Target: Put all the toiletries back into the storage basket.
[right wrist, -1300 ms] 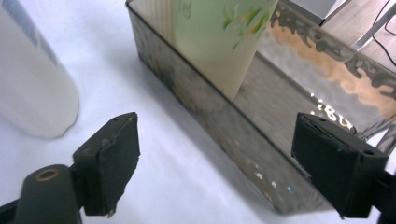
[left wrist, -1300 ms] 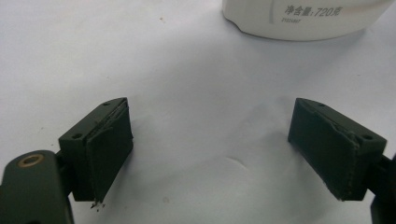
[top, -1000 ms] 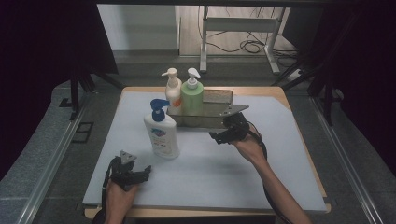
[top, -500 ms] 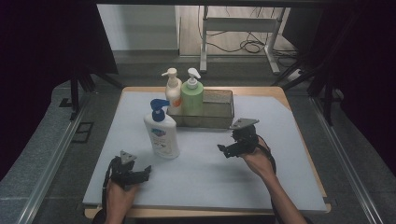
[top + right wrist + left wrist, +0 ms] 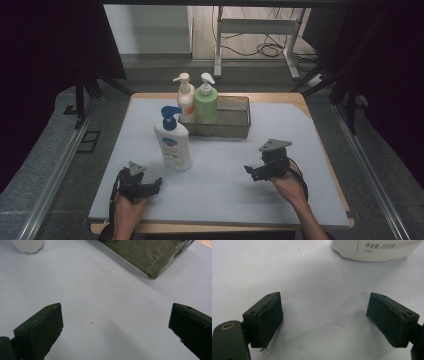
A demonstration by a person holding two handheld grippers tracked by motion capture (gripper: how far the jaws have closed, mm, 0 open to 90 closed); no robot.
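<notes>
White pump bottle (image 5: pixel 173 145) upright on mat, both tongs empty, jaws apart

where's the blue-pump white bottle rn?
High view: the white bottle stands upright on the mat, left of centre, just in front of the mesh basket's left end, ahead of the left claw.

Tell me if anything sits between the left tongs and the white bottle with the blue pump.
Nothing visible does. The left tongs stand open over bare mat, and the white pump bottle stands just beyond them with only open surface between. The mesh basket with the other two bottles sits farther back, off that line.
</notes>
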